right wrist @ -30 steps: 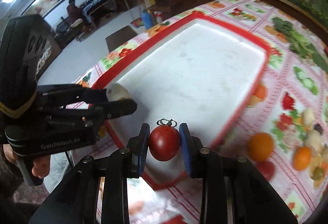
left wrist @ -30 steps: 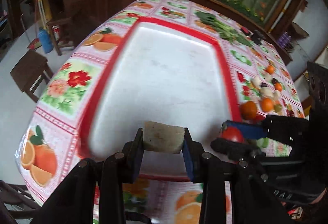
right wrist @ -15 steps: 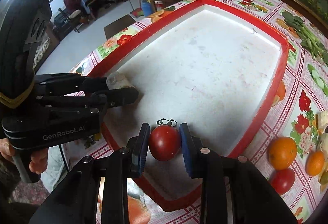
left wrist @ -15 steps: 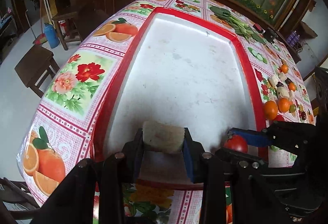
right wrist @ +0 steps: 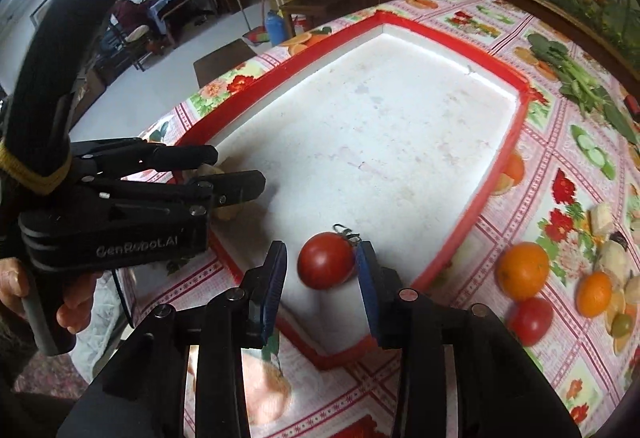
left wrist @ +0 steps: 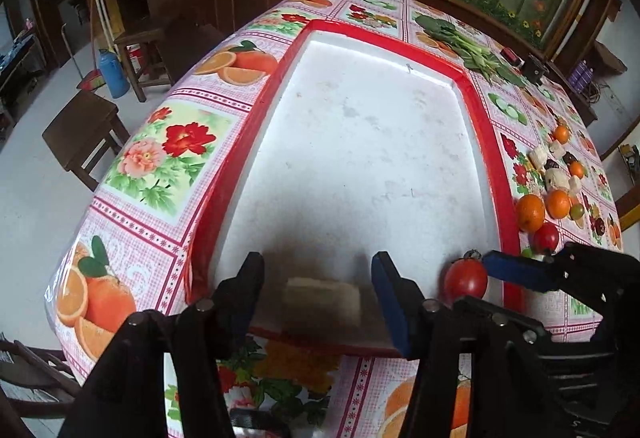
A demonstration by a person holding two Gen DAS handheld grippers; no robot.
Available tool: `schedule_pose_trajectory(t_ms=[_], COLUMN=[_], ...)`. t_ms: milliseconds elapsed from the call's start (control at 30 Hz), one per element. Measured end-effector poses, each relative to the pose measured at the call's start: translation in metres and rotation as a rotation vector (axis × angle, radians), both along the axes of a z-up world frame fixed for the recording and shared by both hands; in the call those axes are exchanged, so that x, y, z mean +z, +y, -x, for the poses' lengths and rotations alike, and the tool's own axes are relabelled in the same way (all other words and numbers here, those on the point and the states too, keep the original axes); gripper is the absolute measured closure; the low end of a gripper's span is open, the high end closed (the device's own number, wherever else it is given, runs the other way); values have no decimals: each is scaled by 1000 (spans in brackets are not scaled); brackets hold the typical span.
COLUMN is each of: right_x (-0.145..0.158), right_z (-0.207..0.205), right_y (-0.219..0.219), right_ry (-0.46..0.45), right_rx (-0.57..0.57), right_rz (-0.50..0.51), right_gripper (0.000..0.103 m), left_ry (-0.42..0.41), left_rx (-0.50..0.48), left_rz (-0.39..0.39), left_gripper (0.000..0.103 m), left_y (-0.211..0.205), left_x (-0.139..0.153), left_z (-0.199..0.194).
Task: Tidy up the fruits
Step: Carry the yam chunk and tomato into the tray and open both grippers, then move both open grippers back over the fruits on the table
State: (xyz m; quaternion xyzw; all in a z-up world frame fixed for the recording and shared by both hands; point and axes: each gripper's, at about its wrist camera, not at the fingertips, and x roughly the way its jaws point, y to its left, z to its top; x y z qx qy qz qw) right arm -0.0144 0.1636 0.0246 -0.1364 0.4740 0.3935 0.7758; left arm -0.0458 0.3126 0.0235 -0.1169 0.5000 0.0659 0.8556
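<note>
Blue-padded jaws of both hand-held grippers have just been opening: the left hand-held gripper (left wrist: 318, 290) stands released around a pale fruit chunk (left wrist: 322, 296) low in its view, the right hand-held gripper (right wrist: 322, 276) around a tomato (right wrist: 326, 260), both lying in the red-rimmed tray (left wrist: 490, 157). This looks like the drop-off; next, lift clear and reach right for the oranges (right wrist: 522, 270) on the counter (left wrist: 160, 157).

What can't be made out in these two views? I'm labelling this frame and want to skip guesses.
- Pale chunk: blurred and shadowed in the left wrist view; the left tool hides most of it in the right wrist view.
- Tomato: whether the right tool pads touch it.
- Fruit pile: small; some pieces unidentifiable.
</note>
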Motion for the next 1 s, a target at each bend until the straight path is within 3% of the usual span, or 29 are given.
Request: schedule_pose_trajectory(t_ms=[167, 400, 1000], right_x=[11, 24, 28], right_z=[13, 24, 0], right_y=[-14, -54, -219], right_ry=[-46, -67, -42], right_rx=[-17, -88, -407], right_rz=[-17, -33, -110], right_gripper=[66, 62, 54], left_ry=[-33, -29, 2], left_rx=[-2, -79, -266], left_rz=[-11, -9, -20], left_gripper=[44, 44, 44], left_y=[-10, -45, -190], left_x=[11, 25, 38], left_z=[3, -13, -57])
